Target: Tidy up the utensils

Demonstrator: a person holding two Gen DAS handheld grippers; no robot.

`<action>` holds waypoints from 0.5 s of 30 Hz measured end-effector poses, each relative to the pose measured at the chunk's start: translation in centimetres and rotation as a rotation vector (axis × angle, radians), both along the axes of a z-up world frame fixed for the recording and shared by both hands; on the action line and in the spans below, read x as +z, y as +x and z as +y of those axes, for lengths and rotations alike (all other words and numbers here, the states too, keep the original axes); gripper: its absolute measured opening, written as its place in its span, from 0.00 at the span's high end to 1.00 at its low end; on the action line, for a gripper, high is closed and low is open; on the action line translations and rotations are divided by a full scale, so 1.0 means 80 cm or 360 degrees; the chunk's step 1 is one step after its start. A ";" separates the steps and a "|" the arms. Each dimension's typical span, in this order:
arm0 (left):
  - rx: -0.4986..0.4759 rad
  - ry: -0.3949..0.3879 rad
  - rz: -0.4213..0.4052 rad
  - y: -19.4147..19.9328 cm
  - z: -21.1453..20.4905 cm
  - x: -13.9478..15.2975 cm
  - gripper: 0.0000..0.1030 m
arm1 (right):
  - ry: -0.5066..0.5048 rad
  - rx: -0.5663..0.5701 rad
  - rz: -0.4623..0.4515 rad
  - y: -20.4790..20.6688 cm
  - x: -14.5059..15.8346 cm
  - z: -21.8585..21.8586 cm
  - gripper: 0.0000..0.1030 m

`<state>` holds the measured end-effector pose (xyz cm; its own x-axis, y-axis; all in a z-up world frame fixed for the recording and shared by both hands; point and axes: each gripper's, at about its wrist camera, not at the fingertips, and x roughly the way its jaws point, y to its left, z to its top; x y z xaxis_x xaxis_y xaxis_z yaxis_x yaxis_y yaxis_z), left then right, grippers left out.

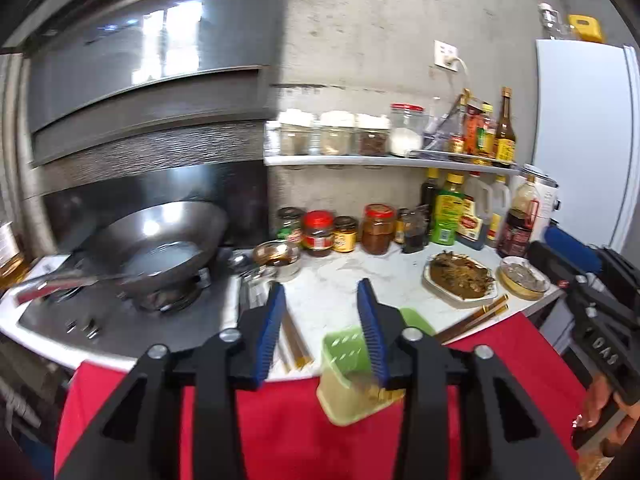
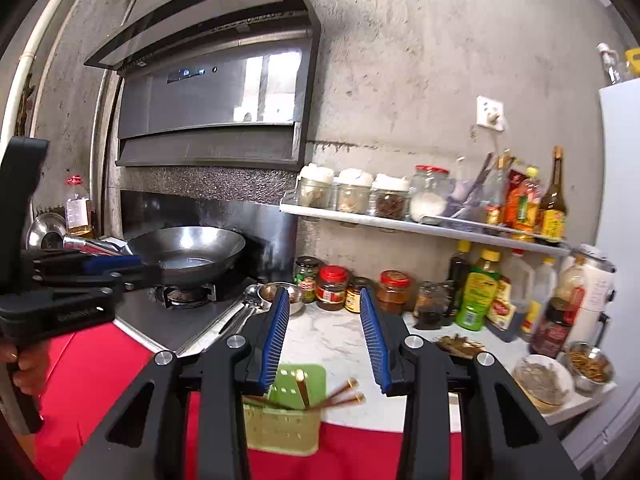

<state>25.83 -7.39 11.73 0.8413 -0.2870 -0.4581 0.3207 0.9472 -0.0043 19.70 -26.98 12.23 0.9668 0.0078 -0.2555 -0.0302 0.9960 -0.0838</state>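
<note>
A: What does the light green perforated plastic utensil holder [image 2: 286, 408] look like?

B: A small rectangular caddy with rows of little round holes in its walls, matte plastic, pale yellow-green towards its base. It sits at the near edge of the white marbled countertop [image 2: 332, 340], partly over the red cloth [image 2: 100, 380] that hangs along the front. A brown chopstick with a gold tip [image 2: 301, 386] stands in it, and two more of the same kind [image 2: 346, 394] stick out to its right with their gold ends raised.

A: And the other utensils?

B: In the left wrist view, a pair of brown chopsticks [image 1: 476, 318] lies flat on the marble right of the holder [image 1: 352, 364], another pair [image 1: 296, 340] to its left. Shiny steel spoons [image 2: 240, 308] rest beside the black stove surface [image 2: 172, 320].

A: The tools?

B: The left gripper [image 1: 322, 324] has its ribbed blue pads spread wide, empty; its right pad overlaps the holder in the view, but I cannot tell whether it touches. The right gripper [image 2: 325, 336] is likewise spread, grasping nothing, hovering above the holder.

A: Around that?

B: A dull steel wok [image 2: 188, 254] with liquid in it sits on the burner. Glass jars with red lids [image 2: 332, 286] line the rough concrete wall, and a white plate of brown food [image 1: 460, 276] sits to the right.
</note>
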 end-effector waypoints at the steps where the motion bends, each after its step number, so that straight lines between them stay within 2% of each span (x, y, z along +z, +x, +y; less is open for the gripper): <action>1: 0.0039 0.0017 0.0006 -0.014 0.005 -0.001 0.63 | 0.0013 -0.0005 0.0021 -0.016 -0.001 -0.001 0.61; 3: 0.0100 0.0056 0.0026 -0.038 0.013 -0.007 0.59 | 0.0036 -0.0014 0.0048 -0.037 -0.006 -0.002 0.60; 5: 0.0162 0.0083 0.0055 -0.068 0.022 -0.017 0.53 | 0.0063 -0.0021 0.0096 -0.067 -0.017 -0.004 0.52; 6: 0.0219 0.0120 0.0158 -0.087 0.025 -0.025 0.50 | 0.0072 -0.0022 0.0110 -0.076 -0.021 -0.004 0.50; 15: 0.0293 0.0238 0.0223 -0.214 0.039 -0.072 0.30 | 0.0123 -0.0038 0.0323 -0.194 -0.077 0.015 0.27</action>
